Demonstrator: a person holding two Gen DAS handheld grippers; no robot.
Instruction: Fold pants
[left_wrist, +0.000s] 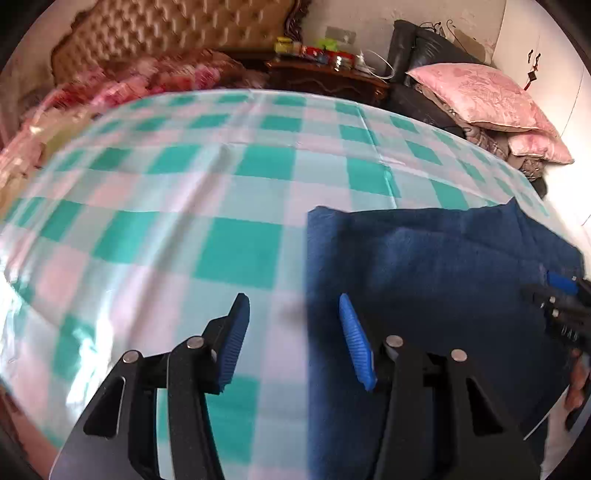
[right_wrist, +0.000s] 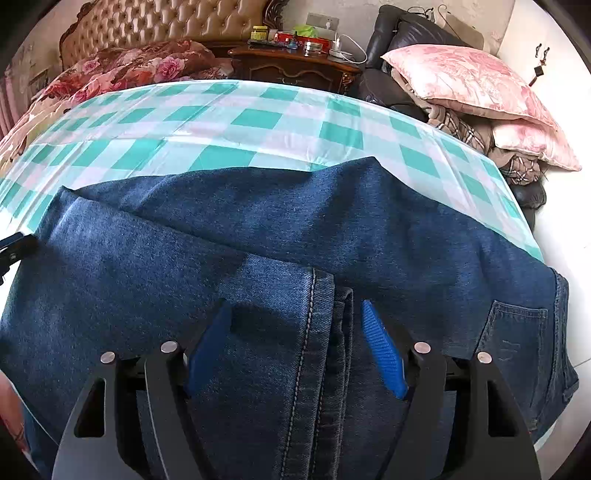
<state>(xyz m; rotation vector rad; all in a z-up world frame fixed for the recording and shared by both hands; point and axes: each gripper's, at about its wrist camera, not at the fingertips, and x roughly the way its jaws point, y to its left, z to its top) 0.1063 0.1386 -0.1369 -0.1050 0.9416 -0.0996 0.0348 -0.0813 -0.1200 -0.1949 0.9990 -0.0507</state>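
Dark blue jeans (right_wrist: 258, 229) lie folded on a green-and-white checked tablecloth (right_wrist: 229, 122). A seamed leg end (right_wrist: 295, 332) runs between the fingers of my right gripper (right_wrist: 295, 304), which stands open; the right pad (right_wrist: 384, 350) is clear of the cloth and denim partly covers the left one. In the left wrist view the jeans (left_wrist: 424, 266) fill the right side. My left gripper (left_wrist: 292, 297) is open and empty above the jeans' left edge, one finger over the checked cloth (left_wrist: 184, 206), the other over denim. The right gripper (left_wrist: 561, 295) shows at the far right.
Behind the table are a bed with a floral quilt (right_wrist: 140, 66), a dark wooden nightstand (right_wrist: 295, 66) with small items, and pink pillows (right_wrist: 465, 88) piled on a dark chair. A hand (left_wrist: 578, 384) shows at the right edge.
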